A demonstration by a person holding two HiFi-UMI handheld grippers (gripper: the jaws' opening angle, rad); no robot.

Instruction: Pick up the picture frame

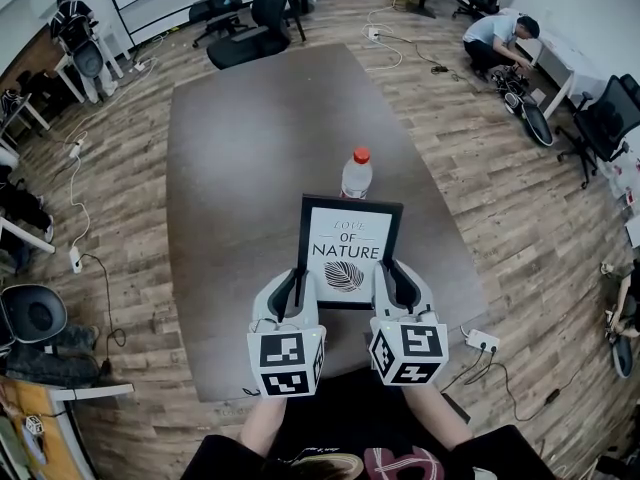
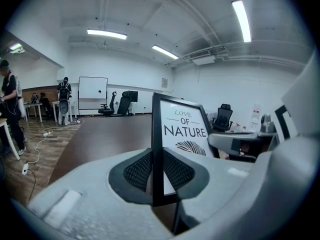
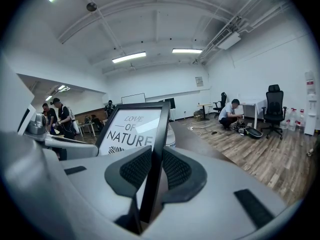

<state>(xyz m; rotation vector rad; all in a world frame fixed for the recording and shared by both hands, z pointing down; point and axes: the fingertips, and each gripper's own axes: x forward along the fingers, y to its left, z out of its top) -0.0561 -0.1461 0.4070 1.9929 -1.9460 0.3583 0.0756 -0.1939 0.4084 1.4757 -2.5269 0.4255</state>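
head view: left gripper [image 1: 297, 282], right gripper [image 1: 386, 280] clamp picture frame [image 1: 349, 240] at side edges (bottle [image 1: 356, 176] behind).

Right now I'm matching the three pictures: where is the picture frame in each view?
Head view: picture frame low centre, upright.
Left gripper view: centre, its left edge nearest the camera.
Right gripper view: centre-left, its right edge nearest the camera.
Shared landmark: the brown table.
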